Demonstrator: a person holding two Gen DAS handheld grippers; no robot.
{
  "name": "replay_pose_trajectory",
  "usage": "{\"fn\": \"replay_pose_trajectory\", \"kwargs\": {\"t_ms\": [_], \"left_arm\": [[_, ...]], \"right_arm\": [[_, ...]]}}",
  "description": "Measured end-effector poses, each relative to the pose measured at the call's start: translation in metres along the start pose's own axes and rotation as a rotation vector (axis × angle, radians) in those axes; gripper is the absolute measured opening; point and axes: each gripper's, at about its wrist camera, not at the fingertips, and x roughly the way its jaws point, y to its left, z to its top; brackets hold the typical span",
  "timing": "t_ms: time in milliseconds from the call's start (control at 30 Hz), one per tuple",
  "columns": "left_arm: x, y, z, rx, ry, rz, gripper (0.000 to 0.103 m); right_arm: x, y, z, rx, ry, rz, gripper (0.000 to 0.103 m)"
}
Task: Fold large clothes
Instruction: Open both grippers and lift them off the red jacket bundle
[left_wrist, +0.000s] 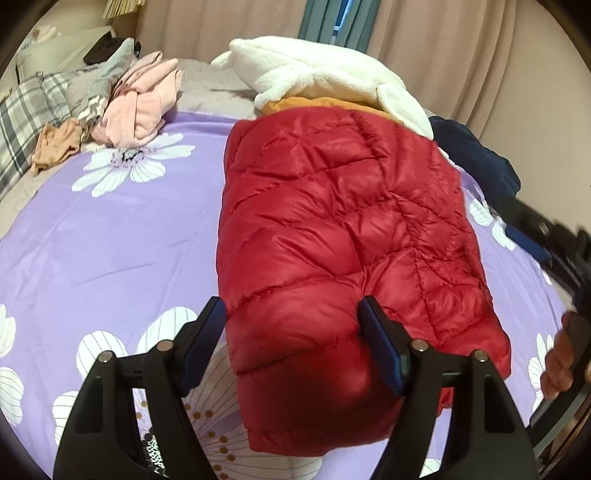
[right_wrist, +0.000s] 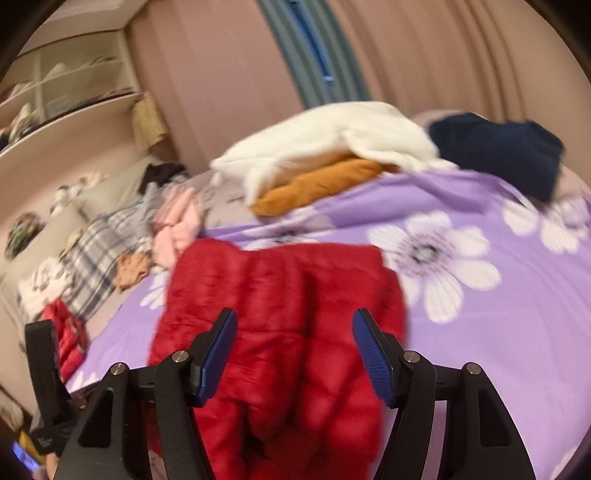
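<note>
A red quilted puffer jacket (left_wrist: 340, 229) lies folded into a long rectangle on the purple flowered bed cover (left_wrist: 110, 240). My left gripper (left_wrist: 291, 332) is open, its blue pads on either side of the jacket's near end, above it. The right wrist view is blurred: the same red jacket (right_wrist: 288, 314) lies below my right gripper (right_wrist: 295, 347), which is open with nothing between its pads. The right gripper also shows at the right edge of the left wrist view (left_wrist: 554, 240), blurred.
A white fleece (left_wrist: 325, 77) on an orange garment (left_wrist: 314, 103) lies beyond the jacket, a navy garment (left_wrist: 476, 155) to the right. Pink clothes (left_wrist: 140, 107) and plaid pillows (left_wrist: 29, 118) are at the far left. Shelves (right_wrist: 66, 96) stand left of the bed.
</note>
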Motion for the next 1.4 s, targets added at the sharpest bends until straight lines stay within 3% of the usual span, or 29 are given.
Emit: {"fn": "replay_pose_trajectory", "kwargs": {"t_ms": [67, 167, 267, 500, 633, 900, 1167, 1400], "left_arm": [[-0.004, -0.004, 0.000, 0.025, 0.004, -0.019, 0.054], [-0.005, -0.010, -0.002, 0.059, 0.006, -0.018, 0.046], [-0.001, -0.009, -0.004, 0.073, 0.018, -0.021, 0.045], [0.010, -0.011, -0.010, 0.112, 0.039, -0.021, 0.045], [0.009, -0.010, -0.008, 0.103, 0.032, -0.028, 0.046], [0.004, -0.002, 0.035, 0.048, -0.062, -0.007, 0.044], [0.028, -0.005, 0.047, 0.067, -0.021, 0.023, 0.044], [0.038, -0.007, 0.038, 0.090, 0.014, 0.024, 0.044]], "right_arm": [[0.009, 0.014, 0.008, -0.048, 0.005, 0.022, 0.057], [0.026, 0.026, 0.015, -0.100, 0.027, 0.034, 0.043], [0.047, 0.028, 0.013, -0.110, 0.078, 0.018, 0.038], [0.078, 0.023, -0.011, -0.139, 0.221, -0.061, 0.035], [0.084, 0.017, -0.017, -0.122, 0.261, -0.062, 0.035], [0.066, 0.012, -0.016, -0.087, 0.199, -0.022, 0.035], [0.030, 0.031, -0.014, -0.173, 0.117, 0.004, 0.035], [0.036, 0.028, -0.037, -0.198, 0.186, -0.020, 0.035]]}}
